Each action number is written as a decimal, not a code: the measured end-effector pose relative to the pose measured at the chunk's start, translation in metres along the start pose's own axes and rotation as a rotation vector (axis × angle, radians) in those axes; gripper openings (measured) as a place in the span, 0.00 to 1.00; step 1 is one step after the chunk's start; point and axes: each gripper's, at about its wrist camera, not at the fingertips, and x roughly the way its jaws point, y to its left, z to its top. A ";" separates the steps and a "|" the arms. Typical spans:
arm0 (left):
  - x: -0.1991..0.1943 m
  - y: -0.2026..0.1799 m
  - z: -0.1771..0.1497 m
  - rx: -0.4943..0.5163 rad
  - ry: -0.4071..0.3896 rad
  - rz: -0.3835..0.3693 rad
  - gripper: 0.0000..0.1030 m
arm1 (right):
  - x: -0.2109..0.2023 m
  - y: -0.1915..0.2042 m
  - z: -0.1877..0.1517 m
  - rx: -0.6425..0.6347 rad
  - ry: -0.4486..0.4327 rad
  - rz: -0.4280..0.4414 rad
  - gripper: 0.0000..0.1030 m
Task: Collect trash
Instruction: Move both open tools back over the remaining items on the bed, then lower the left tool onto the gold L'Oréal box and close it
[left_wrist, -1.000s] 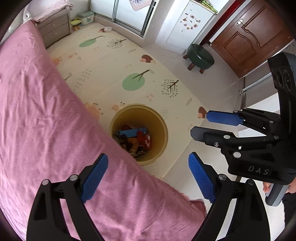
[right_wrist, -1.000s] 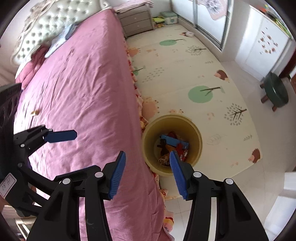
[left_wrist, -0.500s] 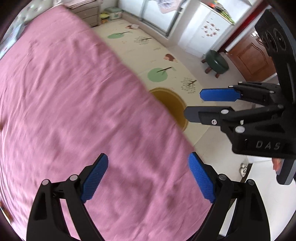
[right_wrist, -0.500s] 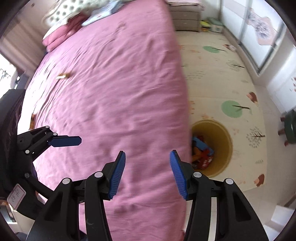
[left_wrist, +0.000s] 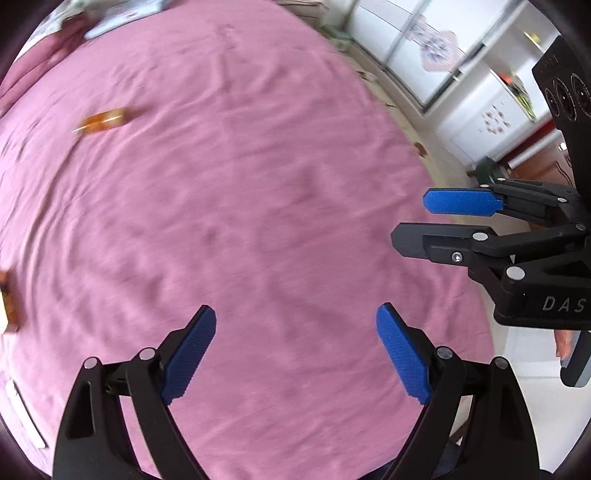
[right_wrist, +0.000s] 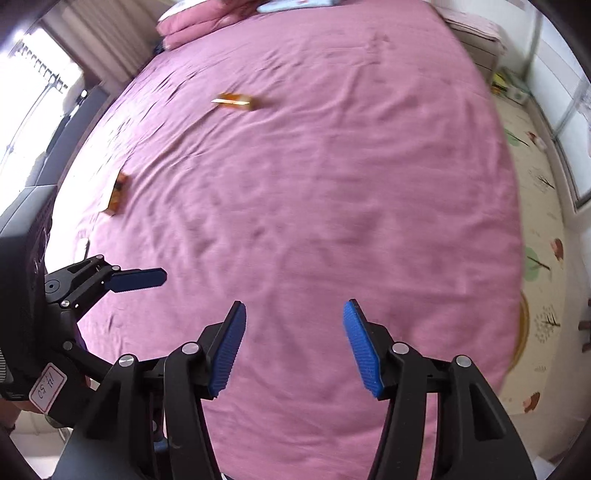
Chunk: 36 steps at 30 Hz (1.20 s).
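1. Your left gripper (left_wrist: 295, 349) has its jaws spread wide with nothing between the blue pads (left_wrist: 188, 354); only pink bedspread (left_wrist: 240, 206) shows in the gap.
2. Your right gripper (right_wrist: 293, 349) is also parted wide and holds nothing; its blue pads (right_wrist: 360, 349) frame bare cover.
3. Both tools hang above the bed's near end, side by side. In the left wrist view the right one comes in from the right edge; in the right wrist view the left one sits at the lower left, and both look apart from the fabric.
4. An orange wrapper (right_wrist: 236, 101) lies flat on the cover well beyond your fingers, toward the head of the bed and left of its middle; the left wrist view shows it blurred at the upper left (left_wrist: 105, 120).
5. A second orange packet (right_wrist: 118, 190) lies near the bed's left edge, well apart from the first; the left wrist view catches it at the frame's left margin (left_wrist: 9, 302).
6. The yellow bin's rim (right_wrist: 522, 332) peeks out on the floor mat (right_wrist: 543, 206) just past the bed's right edge, mostly hidden by the cover.
7. Pink pillows (right_wrist: 199, 26) are stacked at the head end.
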 end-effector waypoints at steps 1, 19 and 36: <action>-0.004 0.014 -0.005 -0.012 -0.002 0.009 0.85 | 0.006 0.017 0.005 -0.010 0.002 0.003 0.52; -0.067 0.284 -0.066 -0.227 -0.054 0.196 0.85 | 0.121 0.235 0.088 -0.140 0.078 0.074 0.52; -0.040 0.443 -0.033 -0.464 -0.073 0.256 0.85 | 0.192 0.294 0.192 -0.258 0.097 0.089 0.53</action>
